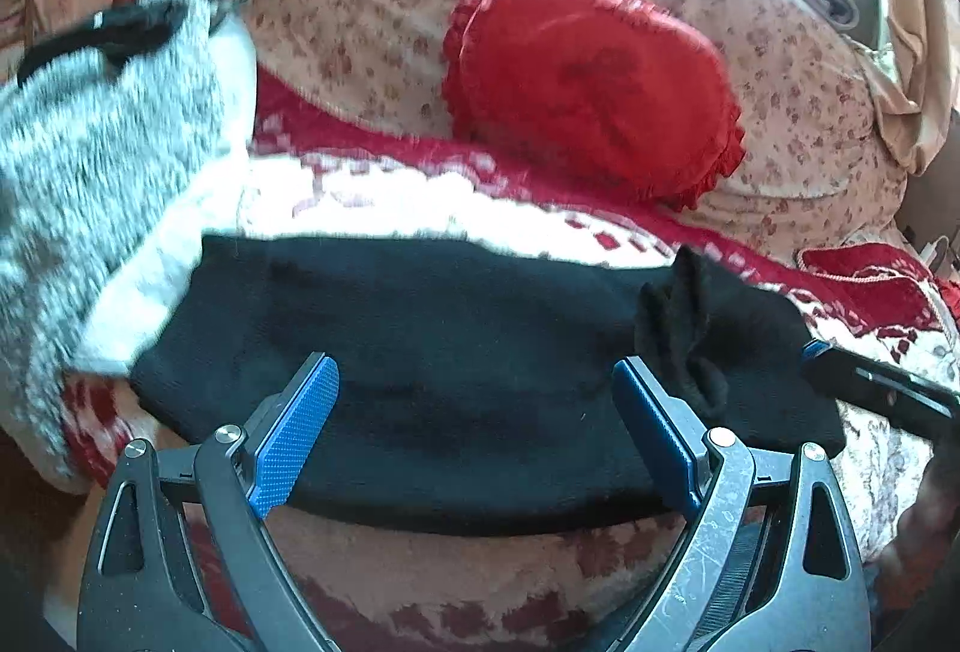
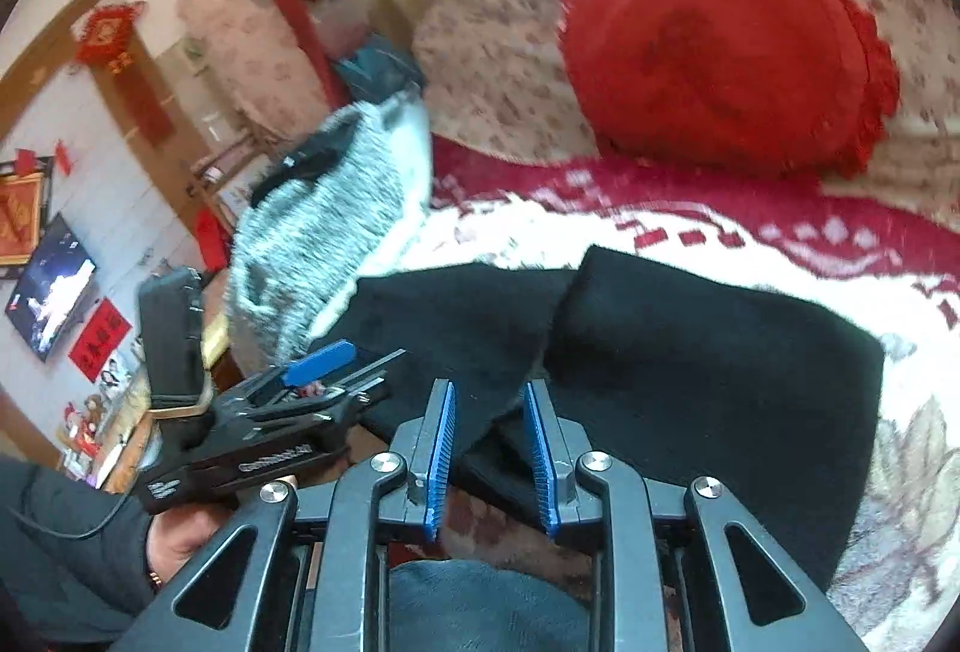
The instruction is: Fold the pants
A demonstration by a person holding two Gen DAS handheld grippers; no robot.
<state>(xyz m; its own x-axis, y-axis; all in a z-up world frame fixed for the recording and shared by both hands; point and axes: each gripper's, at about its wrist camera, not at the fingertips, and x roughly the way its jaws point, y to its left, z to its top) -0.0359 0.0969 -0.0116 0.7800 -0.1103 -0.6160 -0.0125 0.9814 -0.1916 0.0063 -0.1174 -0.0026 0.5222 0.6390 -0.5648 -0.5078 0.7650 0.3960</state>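
Note:
The black pants [image 1: 432,364] lie folded in a wide band across the red and white bedspread [image 1: 384,190]. My left gripper [image 1: 474,430] is open, its blue pads spread wide over the near edge of the pants, holding nothing. A bunched black corner [image 1: 684,328] stands up at the right end. In the right wrist view the pants [image 2: 690,352] spread ahead. My right gripper [image 2: 489,448] has its jaws narrowly apart with a pointed flap of black fabric [image 2: 504,388] between them; whether they pinch it is unclear. The left gripper [image 2: 324,358] shows at the left.
A red heart-shaped frilled cushion [image 1: 594,76] leans on a floral pillow [image 1: 372,22] at the back. A grey fuzzy garment [image 1: 90,154] lies at the left, also seen in the right wrist view [image 2: 324,226]. A room with a television [image 2: 51,286] lies beyond the bed's left edge.

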